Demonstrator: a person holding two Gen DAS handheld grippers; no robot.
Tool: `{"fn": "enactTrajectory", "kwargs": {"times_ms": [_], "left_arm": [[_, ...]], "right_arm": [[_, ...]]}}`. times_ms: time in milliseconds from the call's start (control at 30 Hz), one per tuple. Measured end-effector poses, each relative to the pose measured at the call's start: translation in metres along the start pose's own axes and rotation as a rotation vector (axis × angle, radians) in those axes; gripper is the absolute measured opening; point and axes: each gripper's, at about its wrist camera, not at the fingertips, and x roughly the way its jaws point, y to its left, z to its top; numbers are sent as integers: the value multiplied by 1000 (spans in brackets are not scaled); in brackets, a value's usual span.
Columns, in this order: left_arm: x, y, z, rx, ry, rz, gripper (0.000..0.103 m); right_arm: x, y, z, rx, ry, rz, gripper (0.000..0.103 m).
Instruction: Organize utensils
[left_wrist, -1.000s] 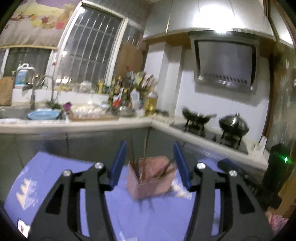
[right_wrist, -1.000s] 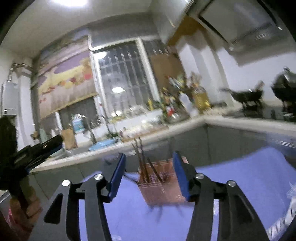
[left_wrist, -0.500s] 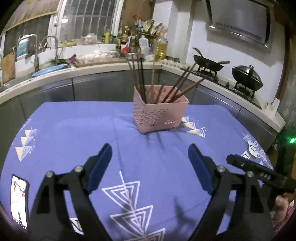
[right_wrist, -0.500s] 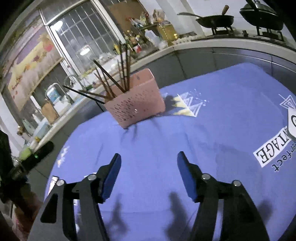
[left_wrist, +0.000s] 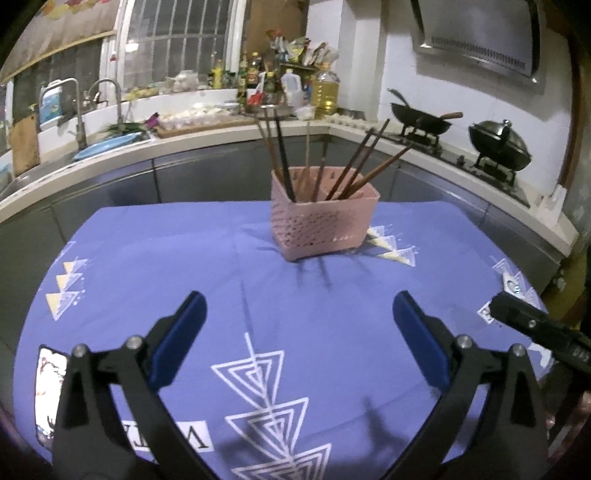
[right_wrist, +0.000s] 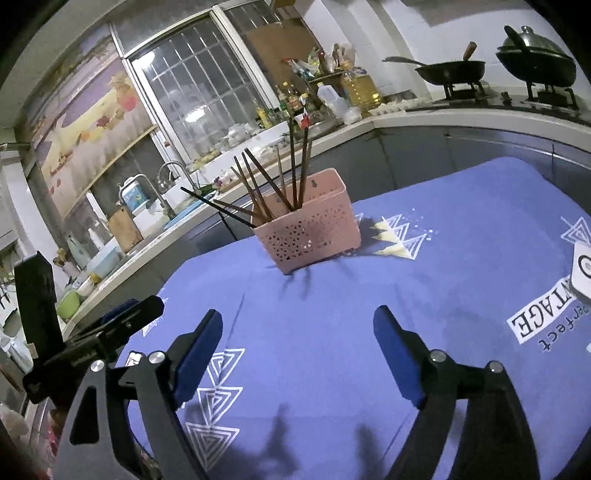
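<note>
A pink perforated basket (left_wrist: 321, 225) stands on the blue tablecloth (left_wrist: 184, 258) with several dark chopsticks (left_wrist: 280, 158) leaning upright in it. It also shows in the right wrist view (right_wrist: 310, 232), its chopsticks (right_wrist: 291, 166) fanned out. My left gripper (left_wrist: 299, 332) is open and empty, low over the cloth, well short of the basket. My right gripper (right_wrist: 295, 343) is open and empty too, also short of the basket. The other gripper shows at the right edge of the left view (left_wrist: 535, 328) and the left edge of the right view (right_wrist: 92, 343).
A counter with a sink (left_wrist: 92, 147), bottles (left_wrist: 295, 85) and a stove with woks (left_wrist: 424, 122) runs behind the table. A phone (left_wrist: 48, 395) lies at the cloth's left edge. A white tag (right_wrist: 581, 273) lies at the right of the cloth.
Both grippers have pulled back from around the basket and tilted down toward the cloth. Both jaws have opened wider. The basket now stands farther off.
</note>
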Motion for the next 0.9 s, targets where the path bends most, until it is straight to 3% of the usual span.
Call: {"fn": "enactTrajectory", "kwargs": {"times_ms": [200,667,900], "left_arm": [[5,4,-6,10,29,63,97],[-12,26,5,-76,-47,123,97],[-20,28,7,-46,-89,219,97]], "right_arm": [[1,0,-1,10,15,-5,84],[-19,17,8,-76,-93,-60,84],[-18,19,8,-87,-93,-61,84]]}}
